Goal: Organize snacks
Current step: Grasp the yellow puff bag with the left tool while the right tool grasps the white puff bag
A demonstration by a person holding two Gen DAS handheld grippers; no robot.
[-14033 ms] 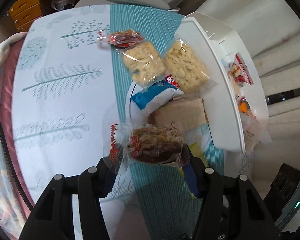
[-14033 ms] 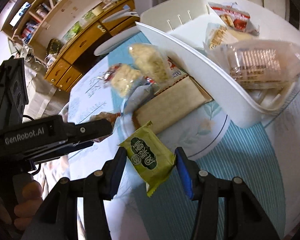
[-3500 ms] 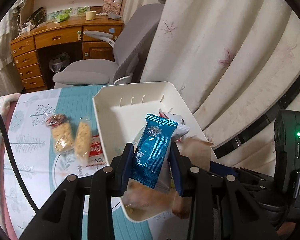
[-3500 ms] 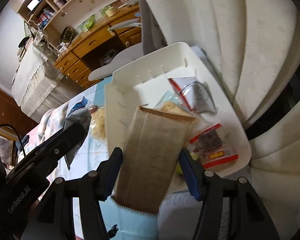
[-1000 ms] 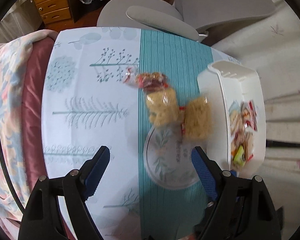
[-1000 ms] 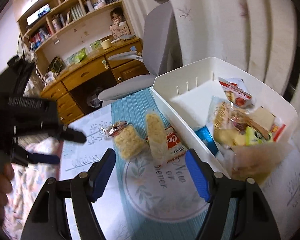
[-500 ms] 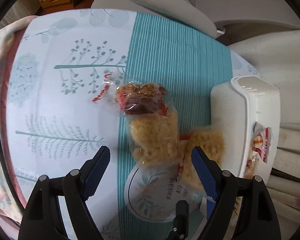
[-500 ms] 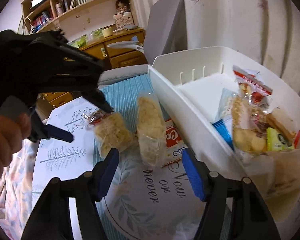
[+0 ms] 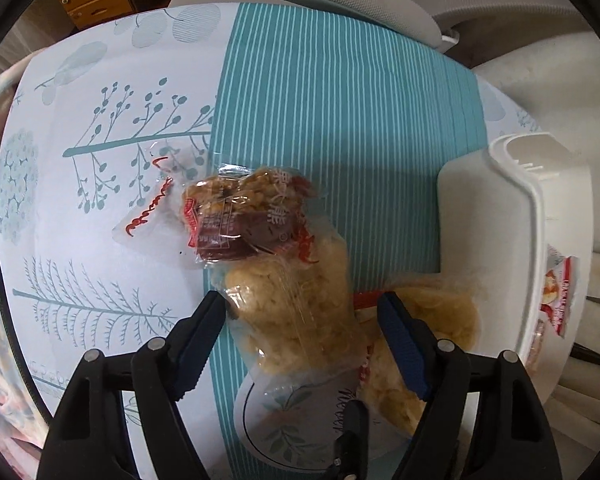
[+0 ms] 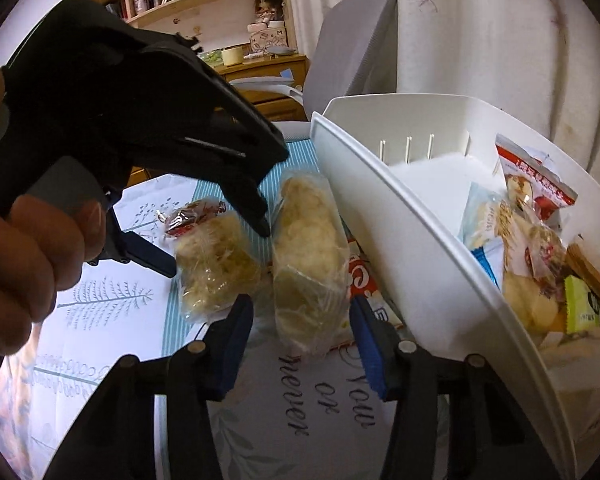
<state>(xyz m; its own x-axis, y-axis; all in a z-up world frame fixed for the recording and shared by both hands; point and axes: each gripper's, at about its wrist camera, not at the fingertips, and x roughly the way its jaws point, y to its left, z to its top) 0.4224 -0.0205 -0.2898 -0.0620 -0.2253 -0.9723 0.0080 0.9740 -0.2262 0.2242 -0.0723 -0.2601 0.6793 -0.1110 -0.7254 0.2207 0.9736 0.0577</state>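
You have both tools spread wide and empty, each straddling its own clear bag of pale puffed snacks. The white bin (image 10: 400, 216) is your landmark. Your left gripper (image 9: 302, 316) has its blue pads either side of the outer snack bag (image 9: 296, 312), the one farther from the bin, and the pads look level with the bag's middle, so closing there should catch the bulk, not loose film. A small red-labelled packet (image 9: 236, 220) lies on that bag's far end, overlapping it; lifting may drag or tip it, so expect it to slide.

Your right gripper (image 10: 302, 334) frames the inner snack bag (image 10: 308, 256), which lies alongside the bin's near wall, just beside it. A red-and-white wrapper (image 10: 364, 284) pokes out from under that bag next to the bin wall; whether it is pinned underneath is unclear.

The bin already holds several packets heaped at its near end, leaving its far end bare. Two bags, the packet and the wrapper remain on the tablecloth (image 9: 340, 100).
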